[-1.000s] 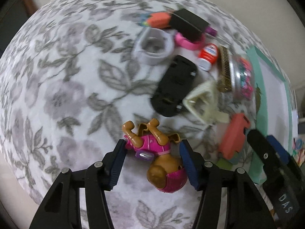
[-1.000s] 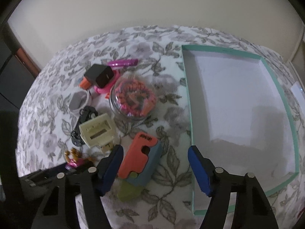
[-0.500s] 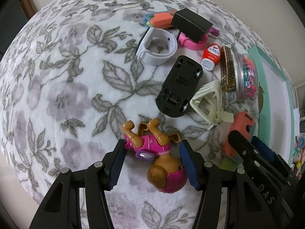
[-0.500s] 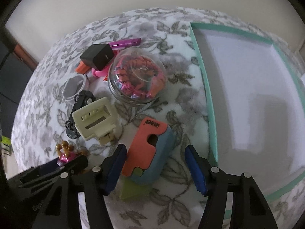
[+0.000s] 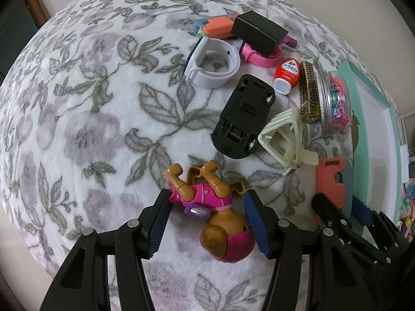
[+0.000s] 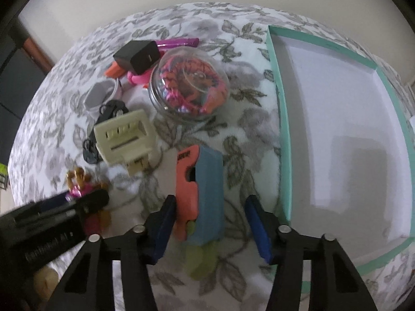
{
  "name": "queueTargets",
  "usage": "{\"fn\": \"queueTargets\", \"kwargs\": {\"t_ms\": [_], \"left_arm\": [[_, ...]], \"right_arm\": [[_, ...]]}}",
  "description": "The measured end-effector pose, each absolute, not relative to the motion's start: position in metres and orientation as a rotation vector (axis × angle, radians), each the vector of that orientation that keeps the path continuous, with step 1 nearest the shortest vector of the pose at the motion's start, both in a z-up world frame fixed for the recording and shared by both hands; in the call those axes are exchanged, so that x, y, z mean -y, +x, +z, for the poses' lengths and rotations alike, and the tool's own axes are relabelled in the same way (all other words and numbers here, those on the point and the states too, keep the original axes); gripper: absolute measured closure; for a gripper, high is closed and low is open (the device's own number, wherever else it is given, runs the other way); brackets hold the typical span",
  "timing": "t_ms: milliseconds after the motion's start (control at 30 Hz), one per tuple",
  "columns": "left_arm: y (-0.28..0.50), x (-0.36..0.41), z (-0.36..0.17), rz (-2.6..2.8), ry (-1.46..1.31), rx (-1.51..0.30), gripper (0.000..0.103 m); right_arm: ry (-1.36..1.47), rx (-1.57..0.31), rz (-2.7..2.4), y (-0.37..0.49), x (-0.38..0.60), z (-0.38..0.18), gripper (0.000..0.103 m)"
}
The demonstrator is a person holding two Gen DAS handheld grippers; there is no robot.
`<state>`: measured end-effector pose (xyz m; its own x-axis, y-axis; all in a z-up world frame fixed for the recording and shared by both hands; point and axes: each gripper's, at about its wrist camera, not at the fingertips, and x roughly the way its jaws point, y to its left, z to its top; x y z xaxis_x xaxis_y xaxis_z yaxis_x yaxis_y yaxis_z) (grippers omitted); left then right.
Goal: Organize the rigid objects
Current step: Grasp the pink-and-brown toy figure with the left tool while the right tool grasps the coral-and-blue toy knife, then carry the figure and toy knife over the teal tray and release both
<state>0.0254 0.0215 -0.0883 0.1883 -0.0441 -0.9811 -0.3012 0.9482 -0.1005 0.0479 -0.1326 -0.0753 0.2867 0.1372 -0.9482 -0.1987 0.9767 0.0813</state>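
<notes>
The left gripper points almost straight down with a toy dog lying between its jaws. Both pads look pressed to it, one on the pink body, the other on the head, so I read this as a grip on the dog, held low on the floral cloth rather than lifted. Ahead of these jaws lie a black car, a cream clip and a white band.

The right gripper straddles an orange-and-blue toy, its jaws closing. One pad is at or against the orange side; the other stands clear of the blue side, so nothing is clenched yet. The toy lies lengthwise between the pads, which suits a squeeze across its narrow width.

Just outside the far pad sits the teal box, which looks empty – probably where the objects are meant to go, which would explain working the piece nearest its wall first. Ahead of these jaws a jar of bright bits and a black charger wait – most of the sorting seems undone
</notes>
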Motion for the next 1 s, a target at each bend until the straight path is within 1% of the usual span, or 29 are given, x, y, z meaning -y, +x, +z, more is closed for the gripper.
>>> {"fn": "queueTargets", "kwargs": {"t_ms": [200, 300, 500, 567, 867, 1000], "left_arm": [[0.027, -0.019, -0.089, 0.185, -0.291, -1.371, 0.043], [0.027, -0.019, -0.088, 0.185, -0.291, -1.373, 0.043], [0.028, -0.022, -0.084, 0.185, -0.308, -1.369, 0.044], [0.027, -0.025, -0.081, 0.188, -0.316, -1.356, 0.056], [0.024, -0.029, -0.056, 0.184, -0.338, -1.303, 0.056], [0.020, -0.034, -0.030, 0.169, -0.363, -1.223, 0.056]], "right_arm": [[-0.101, -1.249, 0.210, 0.049, 0.129, -0.076, 0.049], [-0.150, -1.235, 0.202, 0.049, 0.124, -0.076, 0.058], [-0.116, -1.240, 0.206, 0.050, 0.129, -0.075, 0.058], [-0.098, -1.242, 0.209, 0.049, 0.132, -0.074, 0.058], [-0.011, -1.226, 0.223, 0.050, 0.143, -0.063, 0.058], [0.037, -1.191, 0.230, 0.049, 0.148, -0.047, 0.058]]}}
